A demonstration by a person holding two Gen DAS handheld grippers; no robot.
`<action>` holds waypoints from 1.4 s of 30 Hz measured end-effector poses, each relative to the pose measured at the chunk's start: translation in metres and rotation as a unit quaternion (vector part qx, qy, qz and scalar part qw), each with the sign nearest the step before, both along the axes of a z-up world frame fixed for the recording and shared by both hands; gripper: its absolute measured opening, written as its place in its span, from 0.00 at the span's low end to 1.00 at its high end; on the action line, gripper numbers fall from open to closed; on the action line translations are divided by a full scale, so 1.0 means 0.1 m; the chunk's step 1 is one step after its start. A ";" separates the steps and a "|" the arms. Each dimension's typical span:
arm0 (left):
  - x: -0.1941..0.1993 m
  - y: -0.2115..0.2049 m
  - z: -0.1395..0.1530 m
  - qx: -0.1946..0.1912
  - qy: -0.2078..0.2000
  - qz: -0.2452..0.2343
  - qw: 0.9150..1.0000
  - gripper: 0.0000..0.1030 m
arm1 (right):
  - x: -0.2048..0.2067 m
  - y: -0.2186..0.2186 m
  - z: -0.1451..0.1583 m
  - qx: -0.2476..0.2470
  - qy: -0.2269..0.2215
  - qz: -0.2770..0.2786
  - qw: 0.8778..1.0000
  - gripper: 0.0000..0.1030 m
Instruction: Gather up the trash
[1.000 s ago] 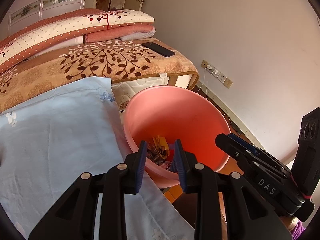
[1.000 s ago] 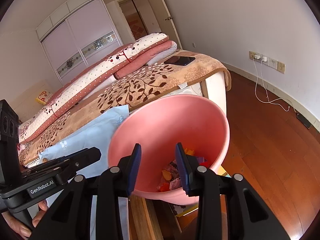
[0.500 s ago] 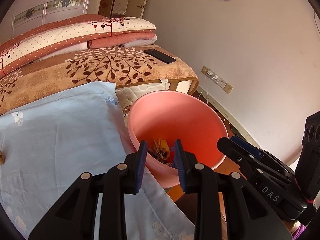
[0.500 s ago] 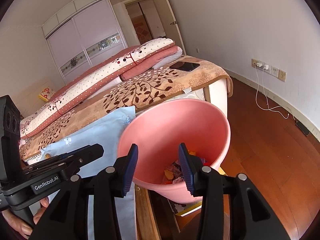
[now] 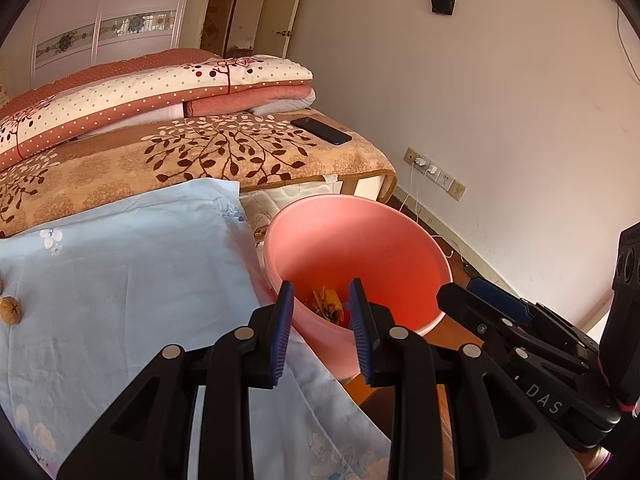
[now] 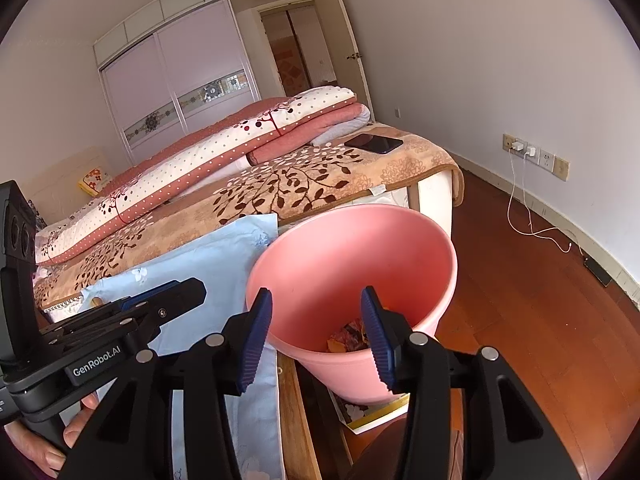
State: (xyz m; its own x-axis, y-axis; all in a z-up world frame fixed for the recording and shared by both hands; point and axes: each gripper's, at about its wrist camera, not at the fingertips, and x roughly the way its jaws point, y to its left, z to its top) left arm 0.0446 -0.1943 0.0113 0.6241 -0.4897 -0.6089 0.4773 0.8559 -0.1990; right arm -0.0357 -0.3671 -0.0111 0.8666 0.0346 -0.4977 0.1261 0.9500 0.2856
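While walnut (image 5: 10, 310) shows left view only — right view: charger cable (image 6: 532, 216).

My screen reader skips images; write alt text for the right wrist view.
An open, empty right hand-held gripper points into a pink bin holding wrappers, beside a bed with a blue sheet.

Left wrist view: looks forward along the left tool (image 5: 322, 322), close above the bed edge. Right wrist view: looks forward along the right tool (image 6: 316, 330), from the other side. Both share the pink bin (image 5: 360, 240) ahead, the bed (image 6: 320, 184) beyond, and each other's tool.
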 end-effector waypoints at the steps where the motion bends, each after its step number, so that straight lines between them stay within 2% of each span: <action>1: -0.01 0.01 0.00 -0.002 -0.001 0.001 1.000 0.28 | -0.01 0.02 0.01 -0.002 -0.001 0.000 1.000 0.45; 14: -0.12 0.13 0.04 -0.008 -0.020 0.016 1.000 0.28 | -0.05 0.19 0.00 -0.022 -0.003 0.002 1.000 0.50; 17: -0.16 0.14 0.05 -0.006 -0.027 0.017 0.999 0.28 | -0.08 0.23 0.01 -0.029 -0.007 -0.001 1.000 0.59; 27: -0.24 0.15 0.08 0.002 -0.043 0.028 0.999 0.28 | -0.15 0.27 0.03 -0.042 -0.018 -0.021 0.999 0.66; 42: -0.25 0.19 0.07 0.002 -0.040 0.035 0.999 0.28 | -0.13 0.26 0.03 -0.045 -0.014 -0.030 0.998 0.67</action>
